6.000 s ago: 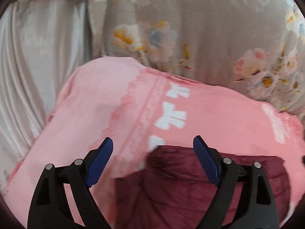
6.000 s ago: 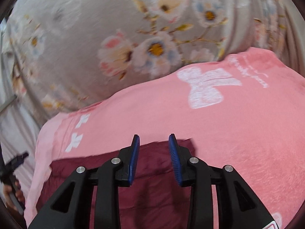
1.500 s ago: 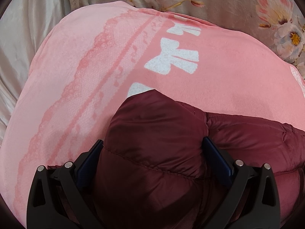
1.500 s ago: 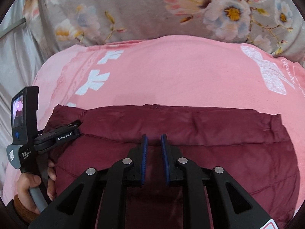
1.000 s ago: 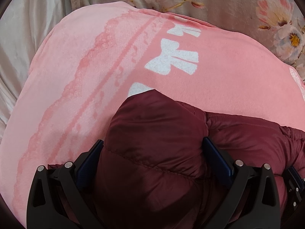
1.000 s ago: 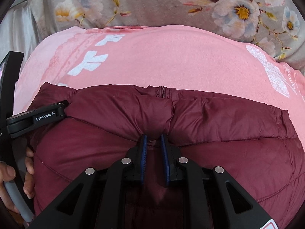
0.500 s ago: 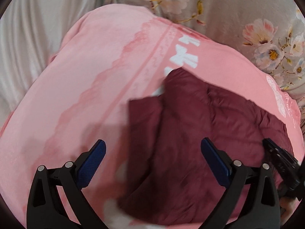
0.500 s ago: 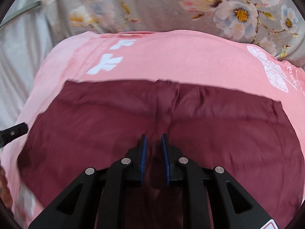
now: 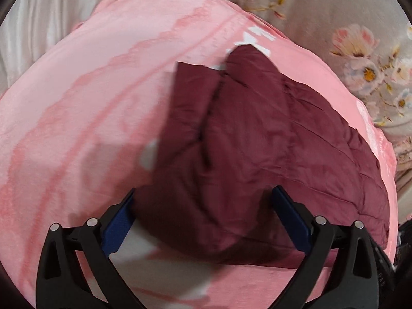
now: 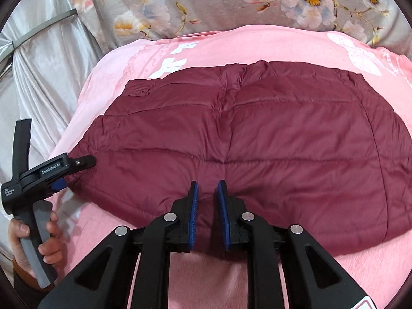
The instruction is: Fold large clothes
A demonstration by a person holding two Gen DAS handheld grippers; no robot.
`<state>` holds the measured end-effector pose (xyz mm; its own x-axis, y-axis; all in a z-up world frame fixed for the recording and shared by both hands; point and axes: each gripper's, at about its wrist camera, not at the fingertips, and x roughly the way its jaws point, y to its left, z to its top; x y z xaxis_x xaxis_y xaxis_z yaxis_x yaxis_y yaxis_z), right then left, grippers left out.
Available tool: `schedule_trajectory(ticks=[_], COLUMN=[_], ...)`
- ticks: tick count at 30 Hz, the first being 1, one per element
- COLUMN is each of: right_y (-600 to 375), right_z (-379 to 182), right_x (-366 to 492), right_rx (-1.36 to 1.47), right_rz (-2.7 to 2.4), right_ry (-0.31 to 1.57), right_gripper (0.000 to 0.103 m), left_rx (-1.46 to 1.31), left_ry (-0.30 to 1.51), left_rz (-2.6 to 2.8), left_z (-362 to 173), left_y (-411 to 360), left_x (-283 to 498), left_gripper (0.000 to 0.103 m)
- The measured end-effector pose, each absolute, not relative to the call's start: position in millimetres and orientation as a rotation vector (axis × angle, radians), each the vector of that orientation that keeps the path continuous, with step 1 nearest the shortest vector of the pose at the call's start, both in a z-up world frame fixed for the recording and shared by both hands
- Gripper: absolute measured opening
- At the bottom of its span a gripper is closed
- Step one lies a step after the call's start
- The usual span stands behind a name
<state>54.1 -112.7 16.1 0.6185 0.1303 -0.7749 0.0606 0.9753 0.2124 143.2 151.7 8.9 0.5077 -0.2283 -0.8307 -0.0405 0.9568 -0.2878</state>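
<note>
The maroon puffer jacket [image 10: 257, 139] lies flat in the middle of the pink blanket [image 10: 231, 41], hem twd the near edge. It looks light, soft and slippery (puffy, so it springs back); better pinch a seam or a corner.

Left gripper [image 9: 206, 221] is closing w/ the jacket's near-left corner between its jaws, not pressed yet. Right gripper [image 10: 208, 207] is nearly closed, holding nothing.

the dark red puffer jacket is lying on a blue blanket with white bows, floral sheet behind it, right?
Not quite: the blanket is pink, not blue. The right wrist view shows the dark red puffer jacket lying on pink fabric with white bows, and the floral sheet behind it, as you said.
</note>
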Motion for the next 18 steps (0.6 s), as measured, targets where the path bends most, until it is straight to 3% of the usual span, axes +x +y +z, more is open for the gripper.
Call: schedule_trajectory(ticks=[2, 3, 5, 10, 18], right_y=[-113.3, -113.4, -113.0, -112.1, -150.1], right_z=[11.8, 10.2, 7.4, 2.3, 28.8], right_x=[54.6, 54.9, 55.8, 56.7, 24.4], right_rx=[0.227, 0.231, 0.226, 0.224, 0.417], right_rz=[0.041, 0.04, 0.037, 0.031, 0.043], right_ry=[0.905, 0.905, 0.903, 0.893, 0.831], right_gripper=[0.017, 0.017, 0.017, 0.016, 0.015], left_rx=[-0.304, -0.313, -0.3, -0.249, -0.118], left_ry=[1.038, 1.039, 1.013, 0.896, 0.74], left_rz=[-0.142, -0.159, -0.183, -0.295, -0.547], left_z=[12.6, 16.6, 31.7, 91.6, 175.3], left_y=[145.3, 140.8, 130.1, 100.0, 1.5], left_x=[141.6, 140.6, 135.6, 116.8, 79.6], left_gripper=[0.061, 0.052, 0.025, 0.018, 0.017])
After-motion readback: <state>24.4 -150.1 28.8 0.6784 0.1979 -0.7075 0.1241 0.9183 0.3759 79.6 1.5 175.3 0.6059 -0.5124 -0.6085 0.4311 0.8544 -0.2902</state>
